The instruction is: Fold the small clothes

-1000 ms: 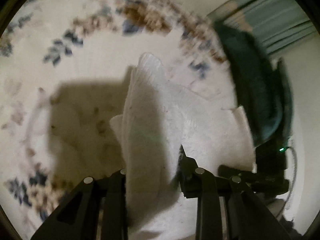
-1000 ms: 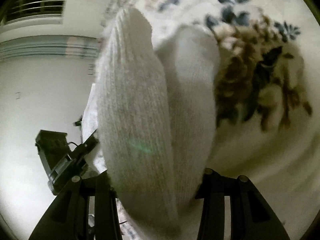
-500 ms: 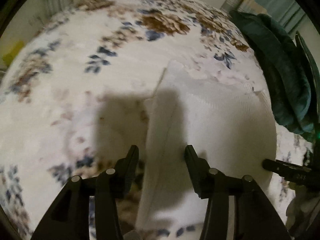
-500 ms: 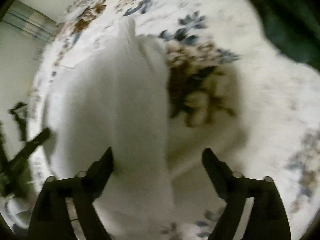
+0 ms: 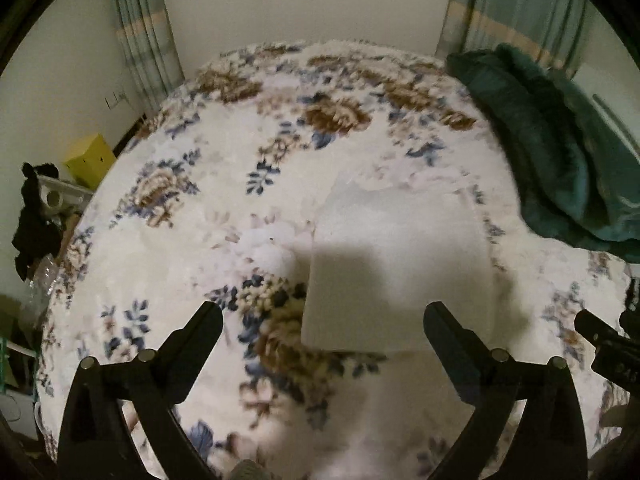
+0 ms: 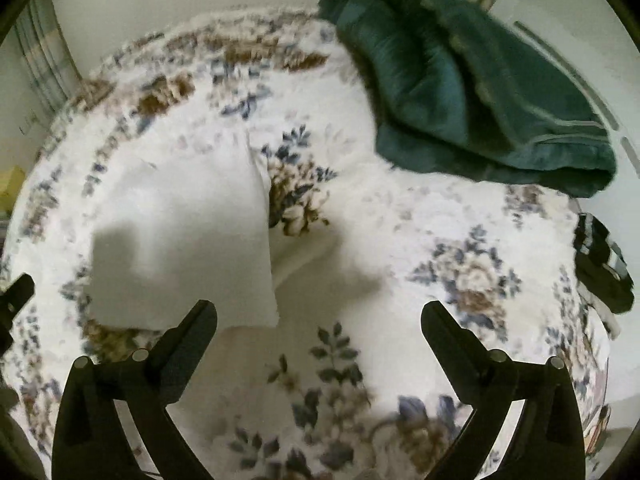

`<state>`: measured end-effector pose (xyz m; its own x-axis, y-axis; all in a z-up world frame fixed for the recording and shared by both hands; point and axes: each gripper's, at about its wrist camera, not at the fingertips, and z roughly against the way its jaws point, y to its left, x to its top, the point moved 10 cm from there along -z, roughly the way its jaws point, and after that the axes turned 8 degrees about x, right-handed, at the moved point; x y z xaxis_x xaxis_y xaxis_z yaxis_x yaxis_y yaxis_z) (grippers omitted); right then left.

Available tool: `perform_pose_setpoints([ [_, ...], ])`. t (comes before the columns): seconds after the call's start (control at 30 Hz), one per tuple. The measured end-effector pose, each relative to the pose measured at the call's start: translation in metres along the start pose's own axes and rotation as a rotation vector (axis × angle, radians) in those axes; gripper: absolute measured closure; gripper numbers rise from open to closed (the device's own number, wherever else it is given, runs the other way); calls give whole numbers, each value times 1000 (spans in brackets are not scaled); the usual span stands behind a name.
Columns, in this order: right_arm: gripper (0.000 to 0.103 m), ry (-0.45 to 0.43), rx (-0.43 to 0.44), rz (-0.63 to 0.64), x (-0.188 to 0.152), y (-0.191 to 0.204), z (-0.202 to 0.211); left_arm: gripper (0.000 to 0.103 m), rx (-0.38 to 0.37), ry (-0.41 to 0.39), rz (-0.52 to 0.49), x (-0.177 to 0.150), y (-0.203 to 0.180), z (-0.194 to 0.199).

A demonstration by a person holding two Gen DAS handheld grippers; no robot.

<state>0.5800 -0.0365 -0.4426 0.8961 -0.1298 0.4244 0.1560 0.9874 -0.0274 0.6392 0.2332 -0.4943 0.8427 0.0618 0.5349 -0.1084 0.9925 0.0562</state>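
A white knitted garment [image 5: 400, 264] lies folded flat in a rough rectangle on the floral bedspread [image 5: 240, 184]. It also shows in the right wrist view [image 6: 184, 240], left of centre. My left gripper [image 5: 322, 316] is open and empty, raised above the bed, its jaws spread wide at the garment's near edge. My right gripper [image 6: 318, 316] is open and empty, with the garment's near right corner just beyond its left finger [image 6: 192, 332]. The tip of the right gripper shows at the right edge of the left wrist view [image 5: 608, 344].
A dark green blanket [image 6: 468, 96] is heaped at the bed's far right; it also shows in the left wrist view [image 5: 560, 152]. A dark striped garment [image 6: 600, 264] lies at the bed's right edge. A yellow box [image 5: 90, 160] and clutter stand beside the bed on the left.
Both grippers were shut on the white garment and held it up. They opened, let it drop flat on the bed, and pulled back and up.
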Motion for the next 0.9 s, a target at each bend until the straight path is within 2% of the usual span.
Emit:
perform_pose_setpoints([
  [0.2, 0, -82, 6, 22, -18, -4, 123, 0, -38, -72, -2, -8, -5, 107],
  [0.37, 0, -163, 19, 59, -32, -6, 225, 0, -30, -146, -12, -19, -4, 201],
  [0.67, 0, -331, 56, 127, -67, -5, 408, 1, -4, -248, 15, -36, 9, 340],
  [0.9, 0, -404, 109, 138, -99, -10, 506, 1, 16, -324, 38, -51, 17, 413],
])
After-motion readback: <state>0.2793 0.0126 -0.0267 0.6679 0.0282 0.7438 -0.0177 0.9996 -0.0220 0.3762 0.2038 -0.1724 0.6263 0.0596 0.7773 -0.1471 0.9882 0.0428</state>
